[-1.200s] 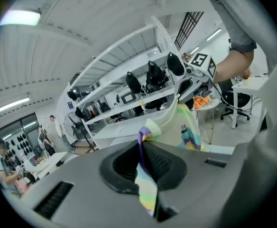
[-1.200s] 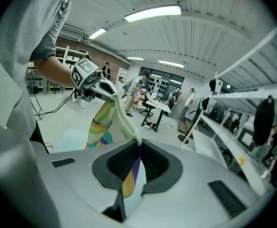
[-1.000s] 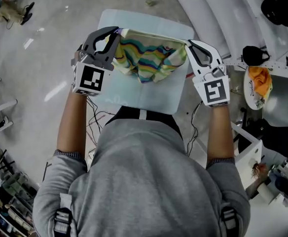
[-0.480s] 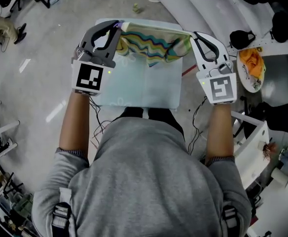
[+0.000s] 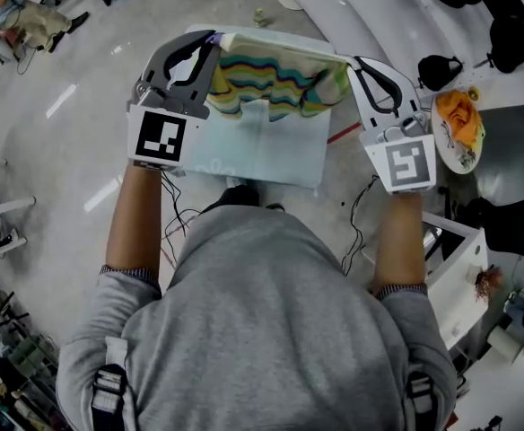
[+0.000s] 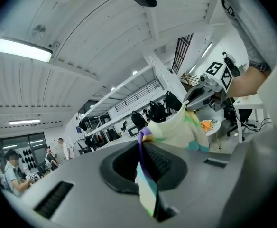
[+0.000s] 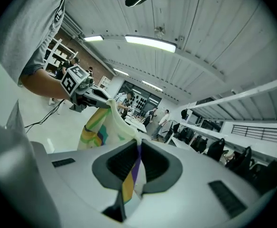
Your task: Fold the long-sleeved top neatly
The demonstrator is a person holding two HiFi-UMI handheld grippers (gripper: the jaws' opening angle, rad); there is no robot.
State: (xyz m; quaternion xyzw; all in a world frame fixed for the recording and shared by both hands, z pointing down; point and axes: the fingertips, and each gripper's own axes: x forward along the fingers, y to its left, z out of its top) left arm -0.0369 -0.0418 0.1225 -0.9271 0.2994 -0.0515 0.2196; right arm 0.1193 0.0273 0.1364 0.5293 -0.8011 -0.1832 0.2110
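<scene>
Two grippers share the load. The left gripper (image 5: 210, 47) and the right gripper (image 5: 351, 63) each have their jaws pinched narrow on an upper edge of the long-sleeved top (image 5: 271, 83). Each gripper view shows a fold of striped cloth clamped flat between that gripper's pads. The top is off the counter (image 5: 271, 158) and hangs stretched between the two grippers above the counter's far edge. Its top line runs almost straight from one grip to the other. Below that line the wavy yellow, green and teal cloth is bunched and sags in the middle. From the head view I cannot tell whether the lowest part brushes the counter or hangs just clear of it.

The step in hand looks like lifting and shaking the garment out so it can be laid flat before any fold is made, so the task is probably at an early stage.

To do this well:
- Both grippers should stay at the same height and well apart, so the held edge stays taut without pulling cloth out of either grip.
- The bunched middle and any tucked sleeve need room to drop free, so the garment should hang clear before it comes down.
- The hanging hem should meet the counter first, and the held edge should then be laid away from it so the cloth spreads without creases.
- The counter looks barely wider than the stretched top, so centring the top between the left and right edges matters.
- Neither pair of jaws should let go until the cloth lies flat.
</scene>
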